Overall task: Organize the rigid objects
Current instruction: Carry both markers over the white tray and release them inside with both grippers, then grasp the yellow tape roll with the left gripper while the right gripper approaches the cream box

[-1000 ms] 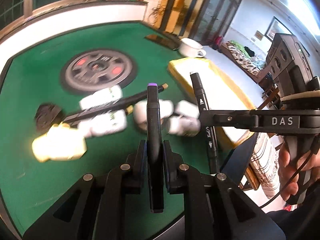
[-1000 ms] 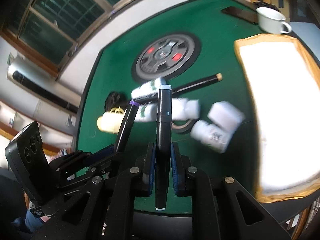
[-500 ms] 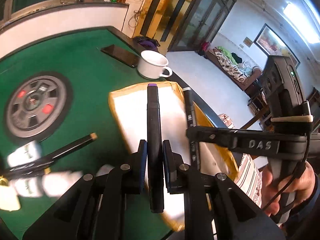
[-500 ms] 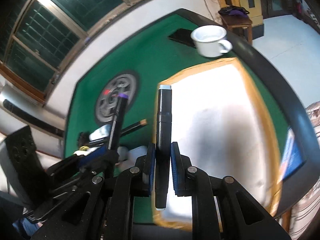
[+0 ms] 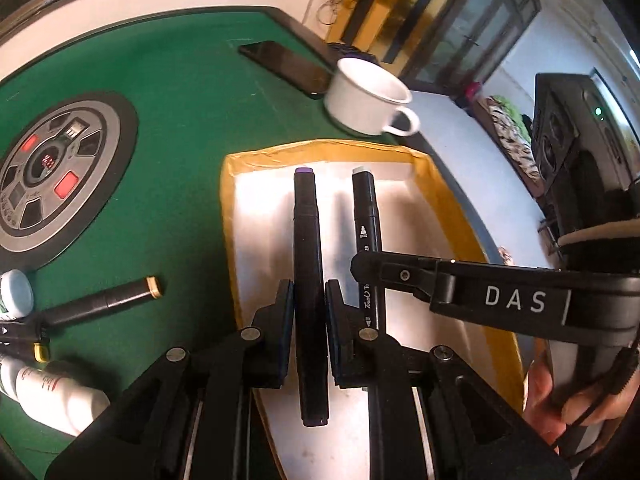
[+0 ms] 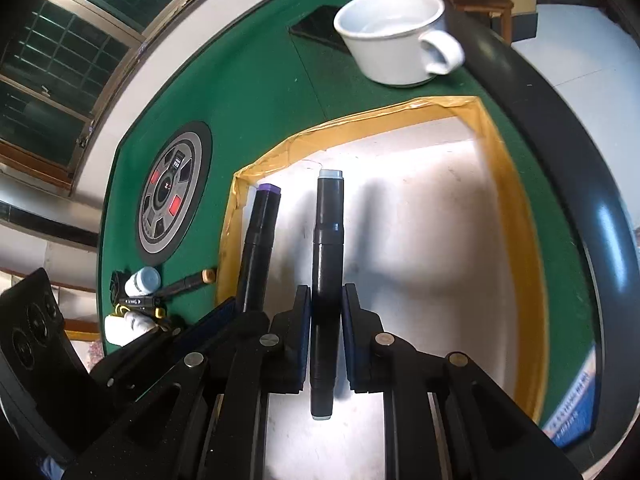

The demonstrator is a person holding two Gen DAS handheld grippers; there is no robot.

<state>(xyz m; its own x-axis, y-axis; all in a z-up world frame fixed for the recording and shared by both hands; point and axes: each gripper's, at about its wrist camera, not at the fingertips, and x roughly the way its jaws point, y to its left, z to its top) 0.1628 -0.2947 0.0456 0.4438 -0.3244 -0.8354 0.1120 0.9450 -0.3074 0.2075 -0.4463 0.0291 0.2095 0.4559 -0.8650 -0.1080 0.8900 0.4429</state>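
The left gripper is clamped on a purple-capped marker, held over the white tray with yellow edging; the right gripper is clamped on a grey-capped marker over the same tray; a white cup stands just beyond the tray.

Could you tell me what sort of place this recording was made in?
Probably a home living room: a green felt mahjong-style game table carries a white mug, and a glass-door cabinet stands behind.
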